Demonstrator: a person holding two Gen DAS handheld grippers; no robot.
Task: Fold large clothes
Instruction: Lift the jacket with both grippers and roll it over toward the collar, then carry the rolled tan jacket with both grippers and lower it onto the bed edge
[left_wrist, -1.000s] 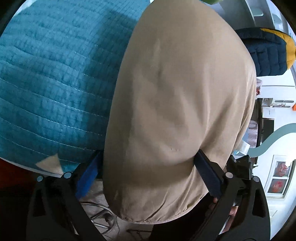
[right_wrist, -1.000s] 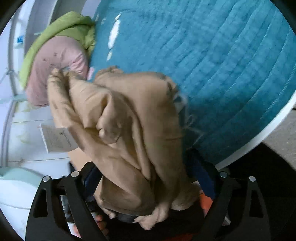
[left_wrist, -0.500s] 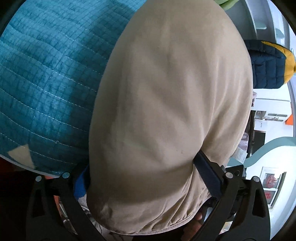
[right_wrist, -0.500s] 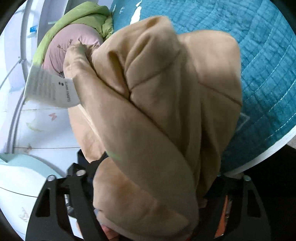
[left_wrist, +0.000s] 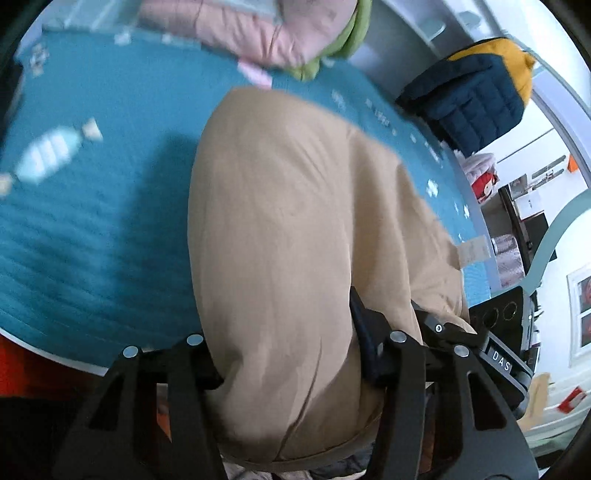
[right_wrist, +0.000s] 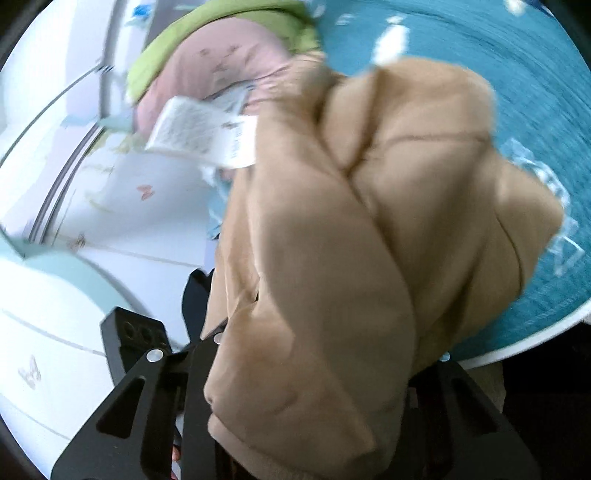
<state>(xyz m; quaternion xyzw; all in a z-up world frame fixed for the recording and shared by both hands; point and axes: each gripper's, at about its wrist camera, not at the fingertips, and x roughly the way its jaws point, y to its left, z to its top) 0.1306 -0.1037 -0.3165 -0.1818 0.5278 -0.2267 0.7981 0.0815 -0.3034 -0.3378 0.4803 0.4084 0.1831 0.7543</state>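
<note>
Since half a second ago, both cameras have pulled back from the bed, so far more of the teal quilted bedspread (left_wrist: 92, 229) shows around the beige garment (left_wrist: 280, 236), and motion blur smears both views. Soft, matte and smooth like sweatshirt knit, the garment hangs in a long rounded drape over the bedspread in the left wrist view, its lower part passing between the fingers of the left gripper (left_wrist: 284, 354), which are clamped on the cloth. From the right wrist camera, the same garment (right_wrist: 369, 258) is bunched into thick rounded folds with visible seams, and the right gripper (right_wrist: 314, 369) is closed on the bundle, its black fingers mostly buried under fabric. A white printed care label (right_wrist: 199, 133) sticks out flat from the garment's upper left edge. The bedspread (right_wrist: 517, 55) is stitched in fine rows with pale printed shapes. At the far end of the bed lies a puffy pink and green pillow (left_wrist: 266, 33), seen again from the right wrist (right_wrist: 207, 62). A padded navy and mustard jacket (left_wrist: 476, 92), quilted in squares, sits beyond the bed's right edge. No containers appear in either view.
</note>
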